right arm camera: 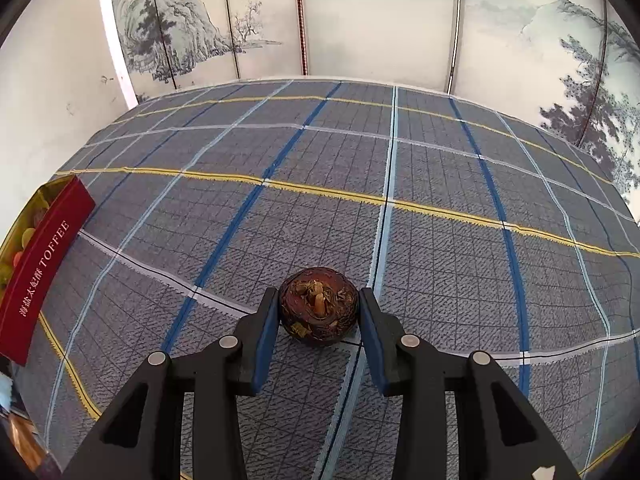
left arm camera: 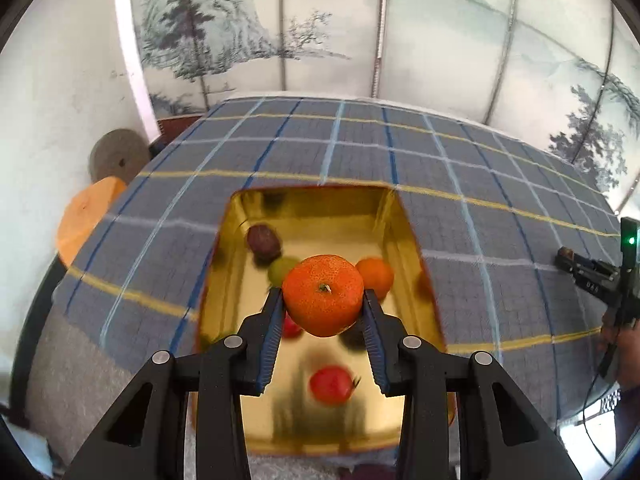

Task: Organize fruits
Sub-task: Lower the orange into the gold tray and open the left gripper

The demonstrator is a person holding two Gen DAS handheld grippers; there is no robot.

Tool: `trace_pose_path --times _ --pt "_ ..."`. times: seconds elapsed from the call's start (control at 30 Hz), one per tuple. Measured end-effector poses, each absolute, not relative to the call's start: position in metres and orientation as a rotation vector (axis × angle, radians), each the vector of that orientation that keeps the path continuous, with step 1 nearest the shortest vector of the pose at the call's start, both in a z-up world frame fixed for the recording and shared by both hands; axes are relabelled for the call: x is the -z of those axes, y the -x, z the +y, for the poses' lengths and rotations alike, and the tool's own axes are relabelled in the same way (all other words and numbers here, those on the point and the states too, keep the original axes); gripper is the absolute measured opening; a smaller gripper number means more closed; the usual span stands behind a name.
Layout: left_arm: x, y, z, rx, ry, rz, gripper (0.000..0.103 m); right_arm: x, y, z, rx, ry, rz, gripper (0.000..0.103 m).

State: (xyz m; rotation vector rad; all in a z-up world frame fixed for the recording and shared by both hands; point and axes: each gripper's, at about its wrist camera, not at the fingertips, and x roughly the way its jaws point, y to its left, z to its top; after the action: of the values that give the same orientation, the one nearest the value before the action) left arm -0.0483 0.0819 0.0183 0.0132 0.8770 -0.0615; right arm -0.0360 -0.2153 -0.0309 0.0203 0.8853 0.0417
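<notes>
My left gripper point(left arm camera: 323, 300) is shut on an orange tangerine point(left arm camera: 323, 294) and holds it above the gold tin box point(left arm camera: 404, 216). In the box lie a dark purple fruit point(left arm camera: 263, 242), a green fruit point(left arm camera: 280, 270), a second tangerine point(left arm camera: 376, 274) and a red fruit point(left arm camera: 331, 384). My right gripper point(right arm camera: 318, 308) has its fingers on both sides of a dark brown round fruit point(right arm camera: 318, 306) that rests on the plaid cloth point(right arm camera: 400, 200); the pads look in contact with it. The right gripper also shows in the left wrist view point(left arm camera: 588, 272). The box's red side marked TOFFEE point(right arm camera: 44, 272) is at the far left.
The table is covered by the blue-grey plaid cloth point(left arm camera: 480, 160). A painted folding screen point(left arm camera: 320, 20) stands behind it. An orange stool point(left arm camera: 86, 216) and a grey round stool point(left arm camera: 118, 156) stand off the table's left side.
</notes>
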Motion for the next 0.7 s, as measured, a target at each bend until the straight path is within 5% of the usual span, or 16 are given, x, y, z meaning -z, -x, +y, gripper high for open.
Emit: trace_pose_path --times 0.7 --pt "0.015 -0.045 0.071 0.024 -0.054 0.919 0.040 0.033 0.034 -0.214 -0.032 -0.012 0.900 0.037"
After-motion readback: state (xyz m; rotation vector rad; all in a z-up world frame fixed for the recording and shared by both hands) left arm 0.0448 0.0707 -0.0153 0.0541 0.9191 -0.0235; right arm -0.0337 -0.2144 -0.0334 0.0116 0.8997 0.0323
